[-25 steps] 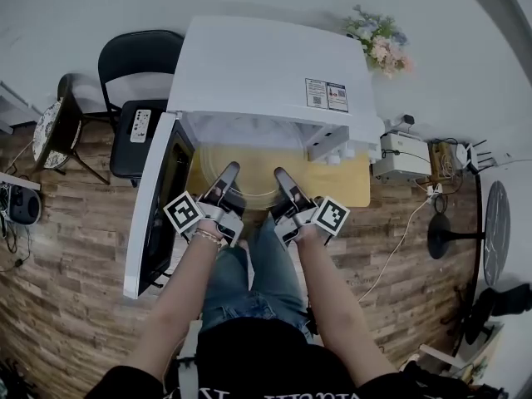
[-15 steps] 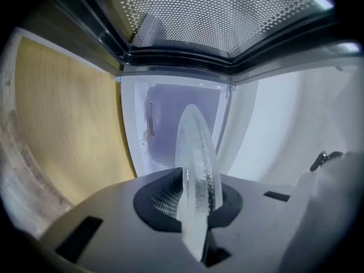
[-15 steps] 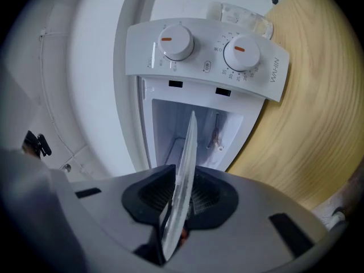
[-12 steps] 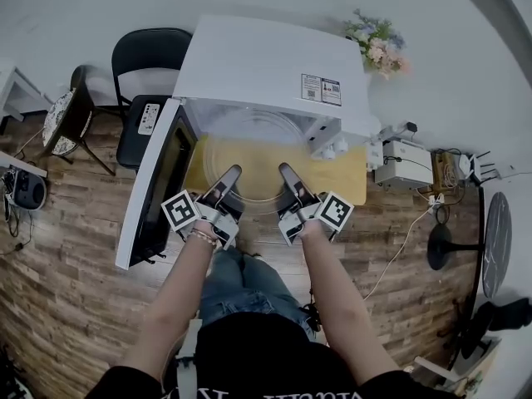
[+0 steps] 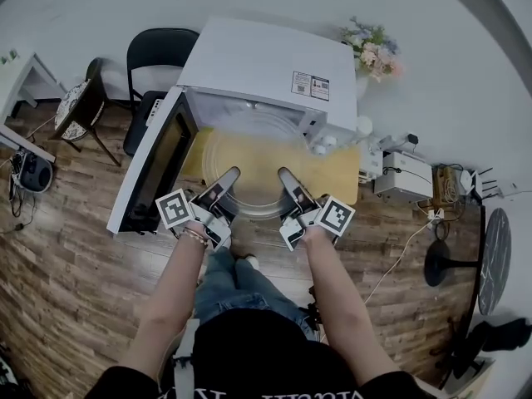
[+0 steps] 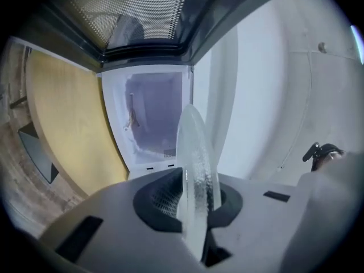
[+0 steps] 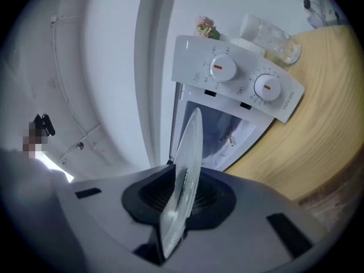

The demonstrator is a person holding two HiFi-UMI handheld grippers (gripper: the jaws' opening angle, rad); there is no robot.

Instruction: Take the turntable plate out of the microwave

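The clear glass turntable plate (image 5: pixel 253 160) hangs level in front of the open white microwave (image 5: pixel 266 65), over the yellow table (image 5: pixel 342 177). My left gripper (image 5: pixel 226 178) is shut on the plate's near-left rim and my right gripper (image 5: pixel 286 178) on its near-right rim. The left gripper view shows the plate edge-on (image 6: pixel 196 152), pinched in the left gripper (image 6: pixel 193 203), with the empty cavity (image 6: pixel 153 118) behind. In the right gripper view the plate's edge (image 7: pixel 186 158) sits clamped in the right gripper (image 7: pixel 181 195).
The microwave door (image 5: pixel 154 165) stands swung open to the left. Its two-knob control panel (image 7: pixel 239 78) is on the right side. A black chair (image 5: pixel 162 52), a small side table (image 5: pixel 79 110), flowers (image 5: pixel 374 52) and a white box with cables (image 5: pixel 407 173) surround the table.
Both grippers have pulled back toward me and risen, drawing the plate out of the cavity. It lay mostly inside before and now sits in front of the opening.
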